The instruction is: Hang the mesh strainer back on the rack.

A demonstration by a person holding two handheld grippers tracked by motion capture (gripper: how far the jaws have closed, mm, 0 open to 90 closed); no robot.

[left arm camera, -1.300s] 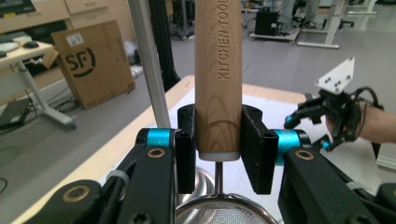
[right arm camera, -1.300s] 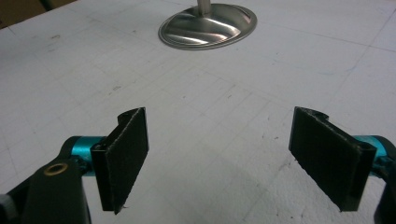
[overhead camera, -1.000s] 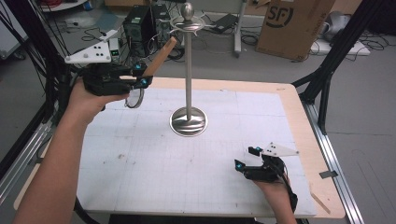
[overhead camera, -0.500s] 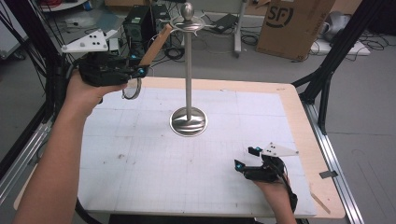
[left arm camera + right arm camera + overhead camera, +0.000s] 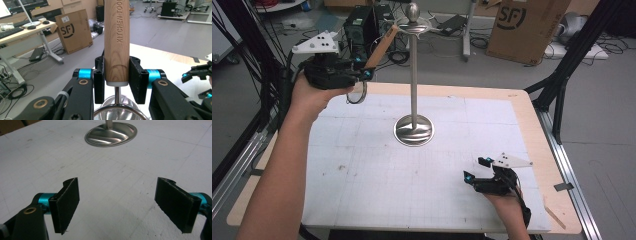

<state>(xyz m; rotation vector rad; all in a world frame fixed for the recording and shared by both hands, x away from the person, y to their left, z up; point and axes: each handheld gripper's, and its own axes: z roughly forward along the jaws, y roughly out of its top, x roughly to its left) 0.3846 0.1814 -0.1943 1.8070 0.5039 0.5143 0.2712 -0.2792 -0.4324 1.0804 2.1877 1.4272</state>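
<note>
White gridded table [image 5: 362, 180], metal stand [image 5: 413, 75] upright mid-table on its round base [image 5: 111, 133]. Left gripper [image 5: 367, 75] raised over the far-left corner, jaws clamped on a wooden handle [image 5: 116, 40] stamped "KITCHEN TOOL"; the handle slants up toward the stand's top hooks [image 5: 424, 27]. A metal ring [image 5: 357, 94] hangs under the gripper. Right gripper [image 5: 474, 170] sits low near the table's near-right edge, jaws wide apart, holding nothing.

Lab: framed test table [image 5: 532, 125], cardboard box [image 5: 527, 25], floor cables [image 5: 12, 90].
</note>
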